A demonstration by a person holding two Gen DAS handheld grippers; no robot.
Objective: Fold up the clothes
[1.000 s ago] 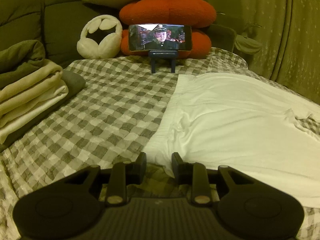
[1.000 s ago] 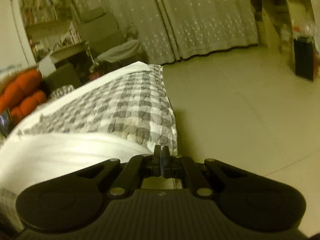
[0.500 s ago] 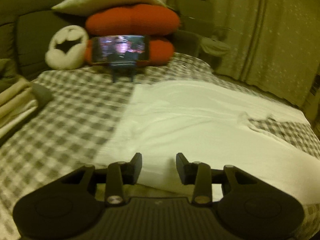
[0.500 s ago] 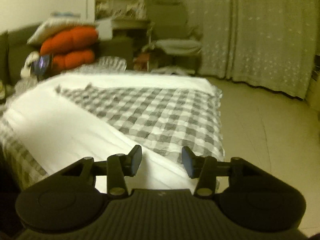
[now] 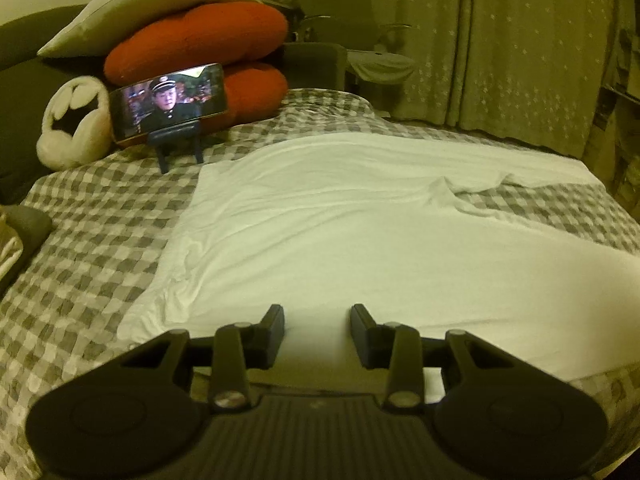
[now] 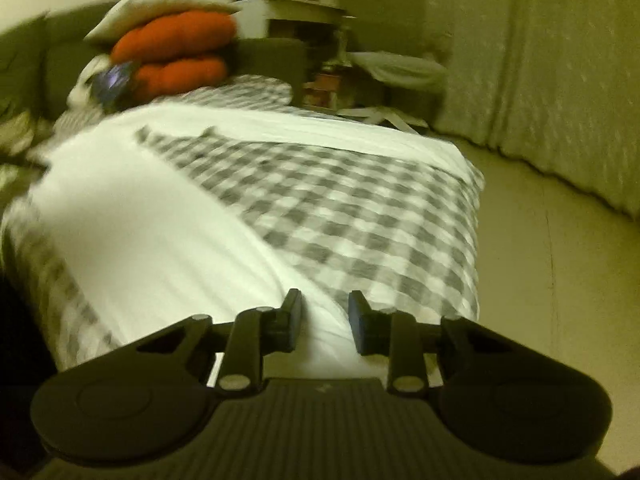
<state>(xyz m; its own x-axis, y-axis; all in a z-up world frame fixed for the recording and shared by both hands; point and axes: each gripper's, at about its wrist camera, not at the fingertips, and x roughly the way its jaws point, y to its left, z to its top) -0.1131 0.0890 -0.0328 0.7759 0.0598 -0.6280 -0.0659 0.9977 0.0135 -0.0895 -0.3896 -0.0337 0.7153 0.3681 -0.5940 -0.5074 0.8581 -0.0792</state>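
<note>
A: Trousers (image 5: pixel 360 248), white ones by the look of them, are lying spread flat across the checked bedcover (image 5: pixel 100 240), waist toward the phone on its stand (image 5: pixel 168 104), legs running off toward the bed's foot.

B: And the two tools?

A: The left gripper (image 5: pixel 317 334) is hovering over the near edge with its fingers apart, nothing between them. The right gripper (image 6: pixel 325 320) is hanging over the near leg's hem; its jaws have just been closing in but are standing parted, pinching no cloth that I can see.

B: So how should the grab go?

A: I'd judge each one is needing a low approach, sliding one finger under the edge, gathering both layers, then lifting both ends level so the near leg is carrying over onto the far one without bunching.
</note>
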